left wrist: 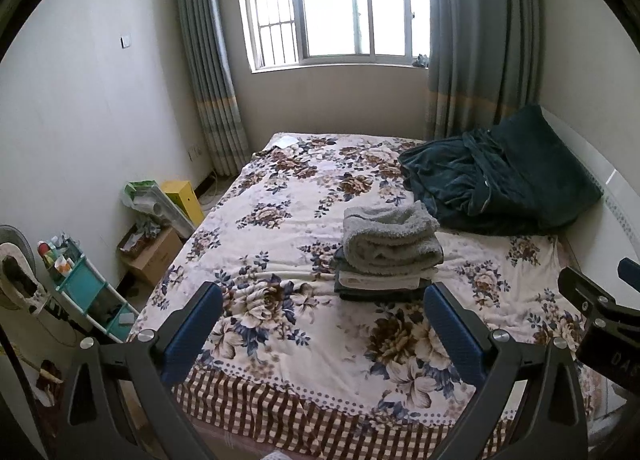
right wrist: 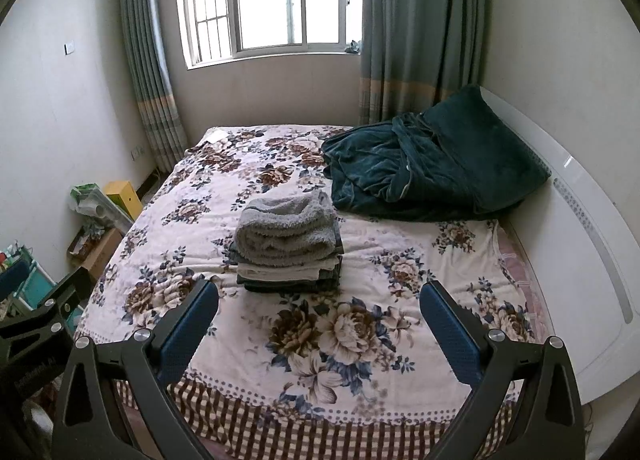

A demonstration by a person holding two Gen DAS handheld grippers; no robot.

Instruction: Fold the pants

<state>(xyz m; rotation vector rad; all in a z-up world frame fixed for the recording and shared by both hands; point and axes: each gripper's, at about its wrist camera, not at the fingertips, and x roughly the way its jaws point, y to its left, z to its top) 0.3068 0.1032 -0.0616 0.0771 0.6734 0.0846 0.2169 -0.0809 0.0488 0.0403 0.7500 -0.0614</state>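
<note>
A stack of folded clothes (left wrist: 384, 260) (right wrist: 288, 248) sits in the middle of the bed, with a fluffy grey folded piece (left wrist: 390, 238) (right wrist: 286, 227) on top and white and dark layers below. My left gripper (left wrist: 324, 308) is open, held above the foot of the bed, short of the stack. My right gripper (right wrist: 320, 306) is open too, also above the foot of the bed, with the stack ahead and slightly left. Nothing lies between either pair of blue pads. The right gripper's body (left wrist: 600, 324) shows at the right edge of the left wrist view.
The floral bedspread (left wrist: 280, 340) (right wrist: 360, 340) covers the bed. A dark green blanket heap (left wrist: 500, 183) (right wrist: 432, 163) lies by the white headboard (right wrist: 580, 227). Boxes (left wrist: 156, 252), a teal shelf (left wrist: 84, 292) and a fan stand along the left wall. Window and curtains behind.
</note>
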